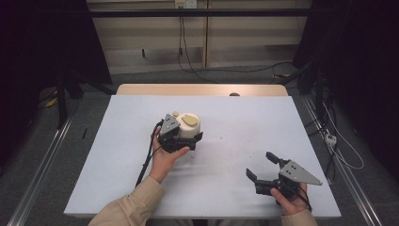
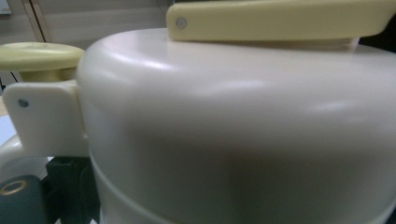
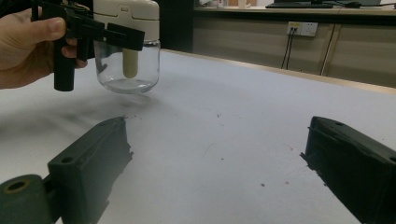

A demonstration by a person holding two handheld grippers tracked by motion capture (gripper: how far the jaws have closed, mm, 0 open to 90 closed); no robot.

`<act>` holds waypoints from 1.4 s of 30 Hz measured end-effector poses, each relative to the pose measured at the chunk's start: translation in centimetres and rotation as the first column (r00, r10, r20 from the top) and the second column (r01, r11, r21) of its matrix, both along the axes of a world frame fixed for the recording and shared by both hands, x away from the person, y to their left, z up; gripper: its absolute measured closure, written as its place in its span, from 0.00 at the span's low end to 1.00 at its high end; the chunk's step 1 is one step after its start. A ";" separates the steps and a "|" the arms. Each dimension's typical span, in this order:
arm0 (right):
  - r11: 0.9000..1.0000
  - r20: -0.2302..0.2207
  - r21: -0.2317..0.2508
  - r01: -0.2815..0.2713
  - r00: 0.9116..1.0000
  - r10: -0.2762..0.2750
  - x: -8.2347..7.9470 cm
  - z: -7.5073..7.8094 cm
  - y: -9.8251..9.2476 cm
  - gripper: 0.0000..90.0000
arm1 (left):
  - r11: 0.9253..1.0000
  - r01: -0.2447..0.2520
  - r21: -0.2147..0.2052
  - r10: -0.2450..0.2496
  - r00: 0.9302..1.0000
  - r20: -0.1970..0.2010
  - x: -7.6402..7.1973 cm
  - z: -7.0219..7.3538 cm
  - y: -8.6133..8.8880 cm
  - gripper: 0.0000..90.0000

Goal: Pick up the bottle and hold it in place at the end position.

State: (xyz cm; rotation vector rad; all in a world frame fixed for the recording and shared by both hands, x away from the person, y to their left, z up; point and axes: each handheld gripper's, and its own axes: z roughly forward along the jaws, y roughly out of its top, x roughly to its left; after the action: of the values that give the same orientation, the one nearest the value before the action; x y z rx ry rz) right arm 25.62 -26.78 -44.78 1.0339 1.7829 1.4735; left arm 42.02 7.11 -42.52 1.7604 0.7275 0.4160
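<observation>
Left gripper (image 1: 188,140) clamps the jar (image 1: 187,126), apparently just under its cream lid (image 1: 190,120); right gripper (image 1: 261,166), well apart from the jar, gapes empty.

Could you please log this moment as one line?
left gripper: shut on jar | right gripper: open, apart | jar: lifted off table

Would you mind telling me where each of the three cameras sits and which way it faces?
High view: above the person's side, looking forward and down on the table; both forearms, left gripper and right gripper show.
Left gripper view: rides the left gripper, pressed close to the cream lid; one black jaw shows at the bottom left.
Right gripper view: rides the right gripper, low over the table; its open jaws frame the glass jar.
All three views show the jar or its lid.
</observation>
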 end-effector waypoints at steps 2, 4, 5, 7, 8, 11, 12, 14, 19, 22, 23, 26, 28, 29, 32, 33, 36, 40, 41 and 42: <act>1.000 0.001 0.001 -0.001 1.000 0.001 0.0 0.0 0.0 0.06 | 1.000 0.001 0.002 -0.001 1.000 -0.001 0.1 -0.1 -0.1 0.06; 1.000 0.000 0.002 -0.001 1.000 0.001 0.0 0.0 0.0 0.06 | 1.000 -0.001 0.000 0.001 1.000 -0.004 0.2 -0.2 -0.1 0.06; 1.000 0.001 0.002 -0.002 1.000 0.002 0.0 0.0 0.0 0.06 | 1.000 -0.002 -0.001 0.002 1.000 -0.005 0.3 -0.2 -0.2 0.06; 1.000 0.000 0.001 -0.002 1.000 0.002 0.0 0.0 0.0 0.06 | 1.000 -0.004 0.001 0.004 1.000 -0.006 0.4 -0.1 -0.2 0.06; 1.000 0.000 0.001 -0.002 1.000 0.002 0.0 0.0 0.0 0.06 | 1.000 -0.007 -0.007 0.007 1.000 -0.009 0.4 0.0 -0.4 0.06; 1.000 -0.001 0.003 0.000 1.000 0.000 0.0 0.0 0.0 0.06 | 1.000 0.002 -0.010 -0.002 1.000 -0.002 0.5 0.2 -0.6 0.06; 1.000 0.000 0.004 0.001 1.000 -0.001 0.0 0.0 0.0 0.06 | 1.000 0.003 -0.012 -0.004 1.000 -0.004 0.6 0.2 -0.7 0.06; 1.000 0.001 0.006 0.001 1.000 -0.001 0.0 0.0 -0.1 0.06 | 1.000 0.005 -0.011 -0.005 1.000 -0.004 0.6 0.2 -0.9 0.06; 1.000 0.001 0.006 0.002 1.000 -0.002 0.0 0.0 -0.2 0.06 | 1.000 0.009 -0.007 -0.009 1.000 -0.009 0.9 0.0 -1.2 0.06; 1.000 0.000 0.008 0.003 1.000 -0.003 0.0 -0.1 -0.2 0.06 | 1.000 0.009 -0.010 -0.009 1.000 -0.013 1.0 0.0 -1.3 0.06; 1.000 -0.001 0.007 0.003 1.000 -0.003 0.0 -0.1 -0.2 0.06 | 1.000 0.009 -0.006 -0.009 1.000 -0.009 1.1 0.0 -1.3 0.06; 1.000 -0.002 0.007 0.001 1.000 -0.001 0.1 -0.1 -0.2 0.06 | 1.000 0.008 -0.009 -0.008 1.000 -0.012 1.2 -0.1 -1.4 0.06; 1.000 -0.002 0.007 0.001 1.000 -0.001 0.1 -0.1 -0.2 0.06 | 1.000 0.005 -0.009 -0.005 1.000 -0.016 1.3 -0.2 -1.5 0.06; 1.000 -0.002 0.008 0.002 1.000 -0.002 0.1 -0.1 -0.2 0.06 | 1.000 0.006 -0.005 -0.006 1.000 -0.015 1.4 -0.2 -1.4 0.06; 1.000 -0.002 0.008 0.002 1.000 -0.002 0.1 -0.1 -0.2 0.06 | 1.000 -0.002 -0.010 0.002 1.000 -0.021 1.5 -0.4 -1.4 0.06; 1.000 -0.002 0.009 0.003 1.000 -0.002 0.1 -0.1 -0.2 0.06 | 1.000 -0.003 -0.013 0.003 1.000 -0.024 1.6 -0.4 -1.5 0.06; 1.000 -0.004 0.008 0.002 1.000 -0.002 0.1 -0.1 -0.2 0.06 | 1.000 -0.001 -0.012 0.001 1.000 -0.023 1.7 -0.5 -1.6 0.06; 1.000 -0.003 0.008 0.001 1.000 -0.001 0.1 -0.1 -0.2 0.06 | 1.000 -0.007 -0.003 0.007 1.000 -0.029 1.9 -0.5 -1.9 0.06; 1.000 -0.003 0.008 0.002 1.000 -0.002 0.1 -0.1 -0.2 0.06 | 1.000 -0.004 -0.001 0.004 1.000 -0.027 2.0 -0.4 -2.0 0.06; 1.000 -0.002 0.008 0.002 1.000 -0.002 0.1 -0.1 -0.2 0.06 | 1.000 -0.003 -0.005 0.003 1.000 -0.026 2.0 -0.3 -2.1 0.06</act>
State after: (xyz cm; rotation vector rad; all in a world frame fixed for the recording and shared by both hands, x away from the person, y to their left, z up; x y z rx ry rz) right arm 25.72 -27.00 -44.87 1.0418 1.7781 1.4799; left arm 44.00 5.02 -42.81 1.7628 0.7493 0.3939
